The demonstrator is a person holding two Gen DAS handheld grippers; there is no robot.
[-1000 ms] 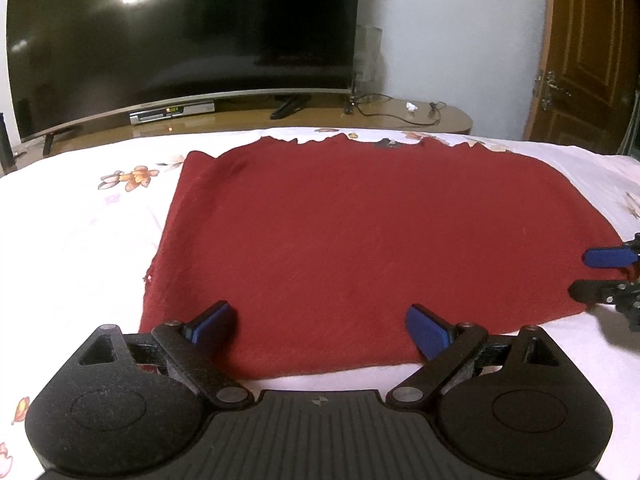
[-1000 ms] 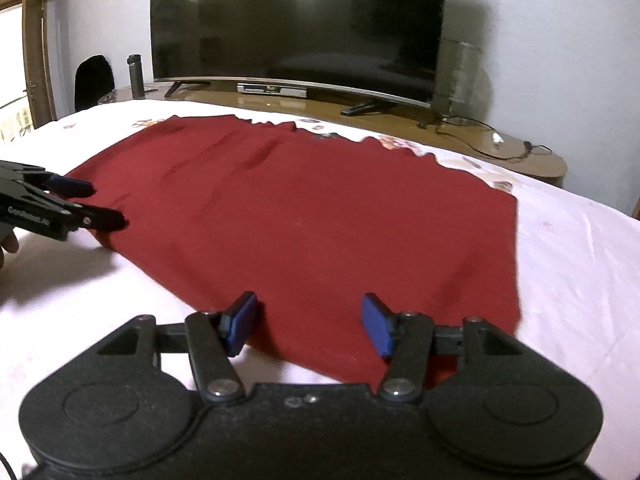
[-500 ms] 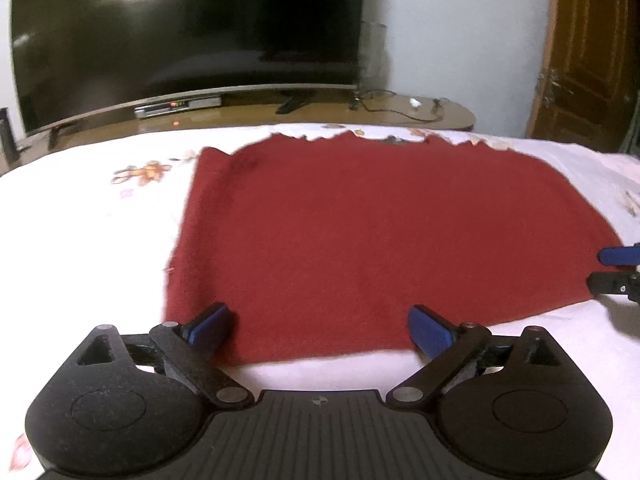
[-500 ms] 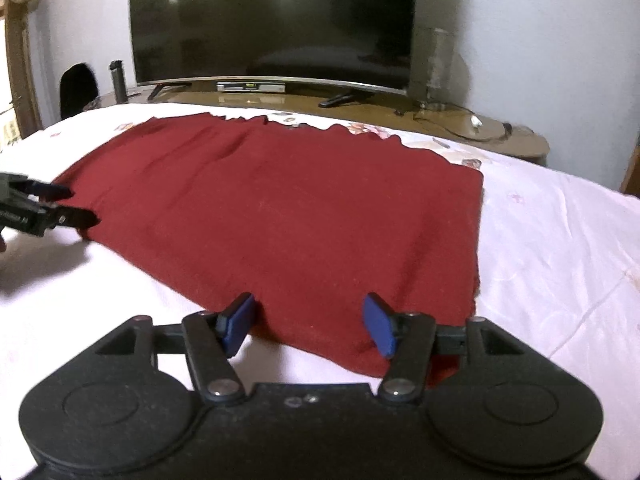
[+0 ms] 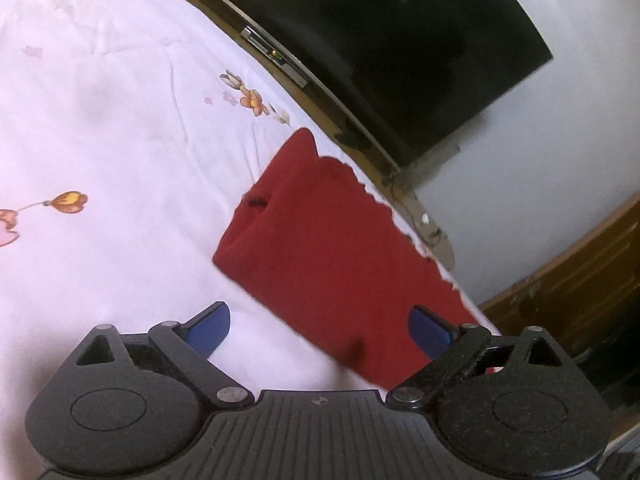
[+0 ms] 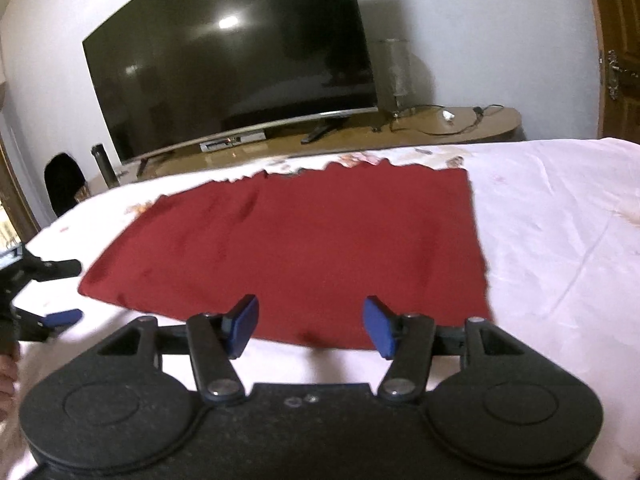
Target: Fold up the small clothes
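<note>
Red cloth point(image 6: 304, 248) lies flat on the bedsheet point(image 6: 560, 240), just ahead of the right tongs point(image 6: 310, 326) and the tilted left tongs point(image 5: 320, 330), both wide and empty. Grabbing sheet with hem risks a dragged, crooked fold.

A large curved television point(image 6: 232, 60) with a dark screen catching a bright reflected light stands on a low wooden stand point(image 6: 440, 128) against a white wall point(image 6: 480, 20). A set-top box point(image 6: 232, 145) and loose cables point(image 6: 452, 120) lie on the stand. A wooden door point(image 6: 618, 48) is at the right edge. A white floral bedsheet point(image 5: 120, 128) covers the bed.
</note>
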